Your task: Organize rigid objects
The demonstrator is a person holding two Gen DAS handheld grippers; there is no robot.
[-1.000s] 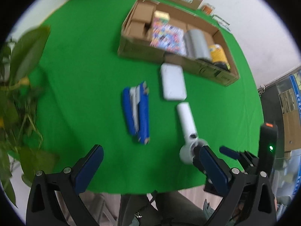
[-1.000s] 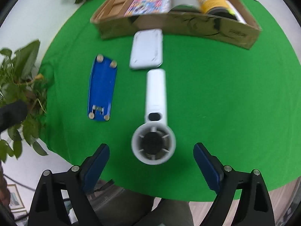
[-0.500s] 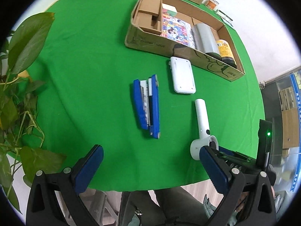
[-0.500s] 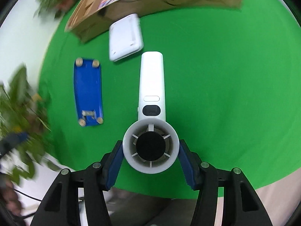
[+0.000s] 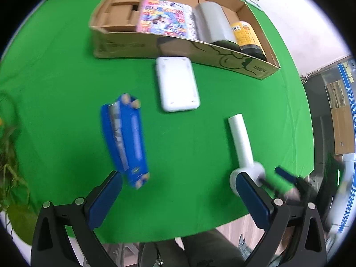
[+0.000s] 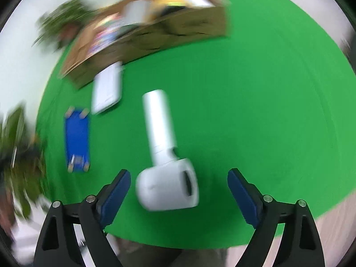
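Note:
A white handheld fan lies on the green tabletop. Its round head sits between the fingers of my right gripper, nearer the left pad. The jaws are opening and neither pad presses on the fan. A blue stapler lies to the left, just beyond my left gripper, which is wide open with nothing between its fingers. A white flat device rests near the cardboard box. In the left wrist view the fan is partly hidden behind my right finger.
The box holds a colourful book, a grey roll and a yellow-labelled bottle. Plant leaves hang at the table's left edge. The table's rounded front edge runs just below both grippers. The right wrist view is motion-blurred.
The right gripper closed on the fan's head half a second ago and has opened again; the fan has turned and lies tilted. The left gripper moved closer to the stapler.

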